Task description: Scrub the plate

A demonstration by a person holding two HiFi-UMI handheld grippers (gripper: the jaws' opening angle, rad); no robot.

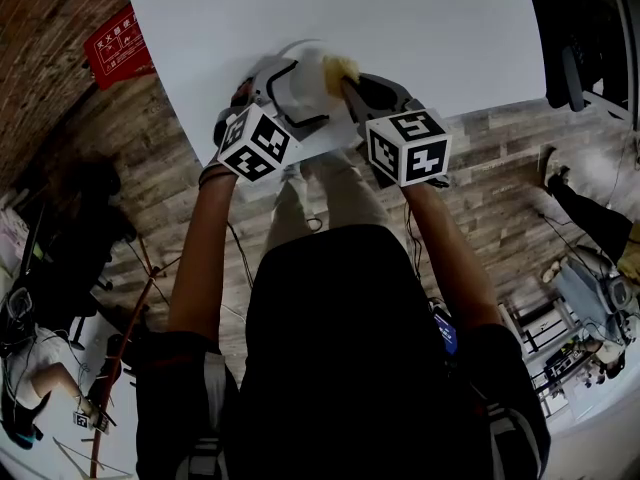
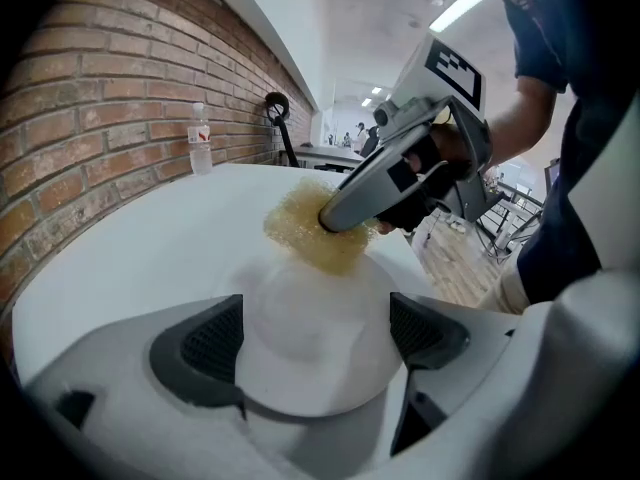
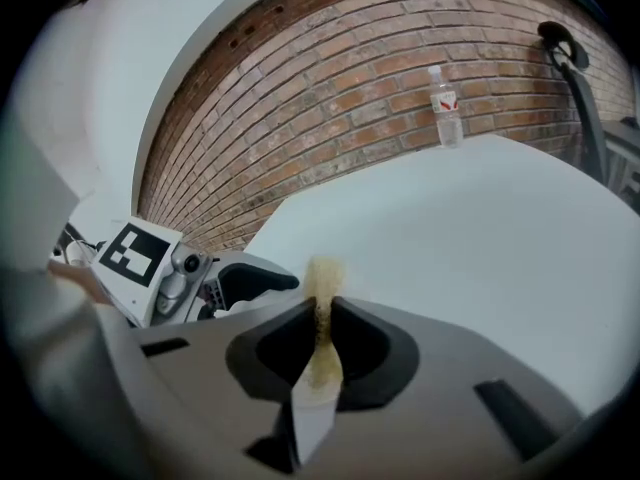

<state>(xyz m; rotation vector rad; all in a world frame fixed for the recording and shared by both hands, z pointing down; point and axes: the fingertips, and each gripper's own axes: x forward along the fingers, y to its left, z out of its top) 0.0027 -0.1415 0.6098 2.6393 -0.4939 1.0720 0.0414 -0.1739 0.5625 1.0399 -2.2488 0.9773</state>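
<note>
While head view half-hides plate (image 2: 312,353), left gripper view shows sponge (image 2: 300,230) touching it.

The white table (image 1: 420,28) before me stood beside a brick wall (image 2: 90,88). A clear water bottle (image 2: 201,138) with a red-and-white label stood upright at the table's far edge, close to the bricks. Farther along, a black hooked stand (image 2: 279,113) rose behind the table. A red sign (image 1: 118,46) hung on the wall, and wood-plank floor (image 1: 500,168) lay beneath me.
</note>
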